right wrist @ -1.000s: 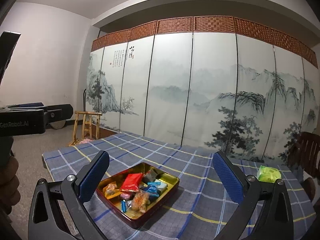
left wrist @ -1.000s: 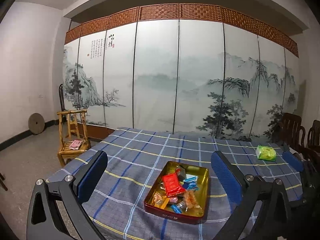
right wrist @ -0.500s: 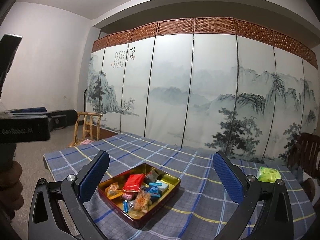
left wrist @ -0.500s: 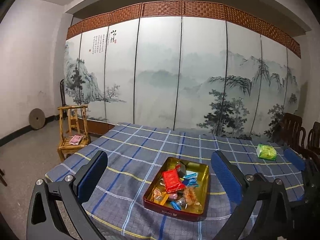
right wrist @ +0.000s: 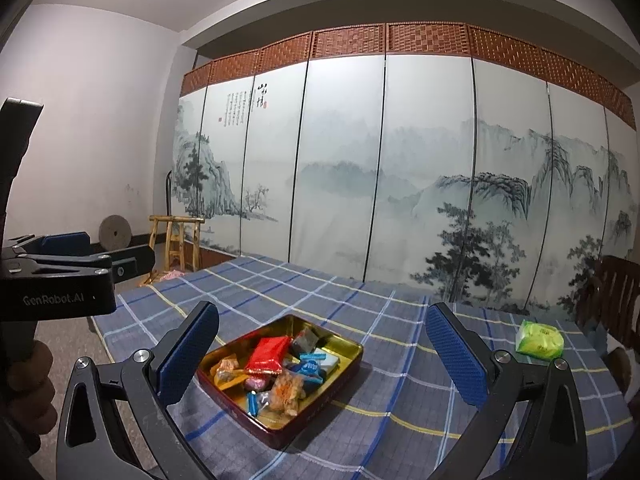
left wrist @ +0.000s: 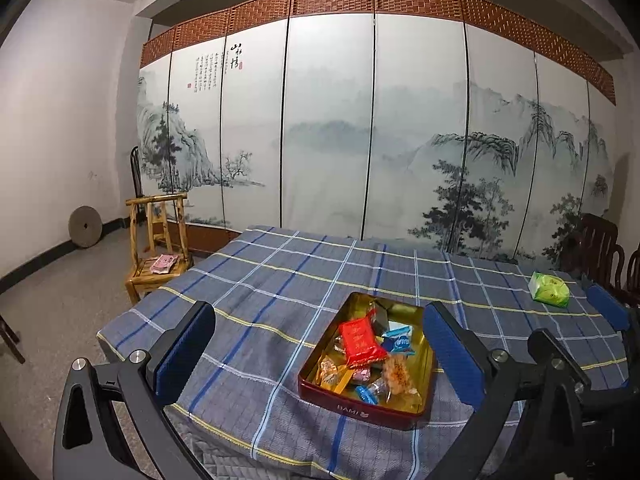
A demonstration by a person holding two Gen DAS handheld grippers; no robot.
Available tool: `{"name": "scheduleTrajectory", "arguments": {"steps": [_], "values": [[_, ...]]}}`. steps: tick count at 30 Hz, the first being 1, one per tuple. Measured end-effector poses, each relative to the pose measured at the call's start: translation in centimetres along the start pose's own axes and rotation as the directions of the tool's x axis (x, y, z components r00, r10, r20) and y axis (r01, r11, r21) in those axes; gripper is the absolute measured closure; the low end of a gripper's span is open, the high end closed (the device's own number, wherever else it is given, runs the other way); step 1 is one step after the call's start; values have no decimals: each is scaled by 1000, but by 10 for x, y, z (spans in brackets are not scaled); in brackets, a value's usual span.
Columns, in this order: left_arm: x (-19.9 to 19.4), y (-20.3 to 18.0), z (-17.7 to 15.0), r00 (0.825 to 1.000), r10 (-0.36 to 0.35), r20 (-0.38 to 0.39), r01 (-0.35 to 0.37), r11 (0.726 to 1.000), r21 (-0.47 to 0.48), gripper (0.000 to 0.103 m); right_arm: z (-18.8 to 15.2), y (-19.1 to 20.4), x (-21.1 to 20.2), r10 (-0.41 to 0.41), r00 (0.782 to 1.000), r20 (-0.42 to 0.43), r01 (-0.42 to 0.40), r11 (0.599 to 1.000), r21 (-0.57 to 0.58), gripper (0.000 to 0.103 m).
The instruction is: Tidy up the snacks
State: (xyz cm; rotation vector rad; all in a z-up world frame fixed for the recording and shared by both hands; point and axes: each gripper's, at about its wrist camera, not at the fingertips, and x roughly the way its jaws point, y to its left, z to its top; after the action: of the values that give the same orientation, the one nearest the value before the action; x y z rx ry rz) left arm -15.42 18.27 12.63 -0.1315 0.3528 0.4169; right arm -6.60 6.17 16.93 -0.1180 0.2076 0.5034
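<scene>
Blue ribbed pads on black arms, spread wide apart on the left gripper [left wrist: 318, 354], nothing held between them. Same on the right gripper [right wrist: 320, 358]: jaws fully parted and empty, raised above the table. Framed between both pairs of fingers, a shallow tin tray [left wrist: 406, 312] [right wrist: 347, 345], gold inside and dark red outside, resting flat on the near part of the table. Readable on its near wall in the left view: "BAMI" in pale letters. Piled loosely inside, wrapped snacks: a red packet [left wrist: 361, 340] [right wrist: 269, 354] on top with pale writing too small to read, a blue-and-white packet [left wrist: 398, 341] [right wrist: 315, 362] just beside it, a dark grey packet [right wrist: 305, 337] toward the far side, orange-speckled clear packets [left wrist: 398, 372] [right wrist: 287, 390] at the near side, a small blue candy [left wrist: 367, 394] [right wrist: 252, 401], a pink one [right wrist: 256, 383], amber wrappers [left wrist: 331, 372] [right wrist: 226, 368] at the left.

Well apart from the tray, near the far right edge of the table, alone: a green packet [left wrist: 549, 289] [right wrist: 539, 338], print not legible. Underneath everything, a grey-blue plaid tablecloth [left wrist: 280, 280] [right wrist: 400, 408] with blue, white and yellow lines.

At the left edge of the right view, the body of the left gripper, marked "GenRobot.AI" in grey, gripped by a hand [right wrist: 28, 384].

Beyond the table, a bamboo chair [left wrist: 158, 244] [right wrist: 178, 240] with a pink item on its seat, a round stone disc [left wrist: 85, 227] [right wrist: 115, 233] leaning against the wall, dark wooden chairs [left wrist: 600, 248] [right wrist: 614, 296] at the right, and a panelled ink-landscape screen [left wrist: 332, 120] [right wrist: 344, 160] with black calligraphy and red seals near its upper left, too small to read.
</scene>
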Motion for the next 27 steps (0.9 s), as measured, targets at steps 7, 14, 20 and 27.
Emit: {"name": "scheduleTrajectory", "arguments": {"steps": [7,14,20,27], "values": [[6,0,-4,1000,6,-21,-6,1000,2,0,-2,1,1,5,1000,-10,-5,1000,0,0],[14,-4,-8,999,11,-42,-10,1000,18,0,-8,-1,7,13,999,-40,-13,1000,7,0],[32,-9,-11,997,12,-71,-10,1000,19,0,-18,-15,21,27,996,-88,-23,999,46,0],[56,-18,-13,992,53,-117,-45,997,64,0,-70,-112,77,-70,938,-338,122,984,133,0]]}}
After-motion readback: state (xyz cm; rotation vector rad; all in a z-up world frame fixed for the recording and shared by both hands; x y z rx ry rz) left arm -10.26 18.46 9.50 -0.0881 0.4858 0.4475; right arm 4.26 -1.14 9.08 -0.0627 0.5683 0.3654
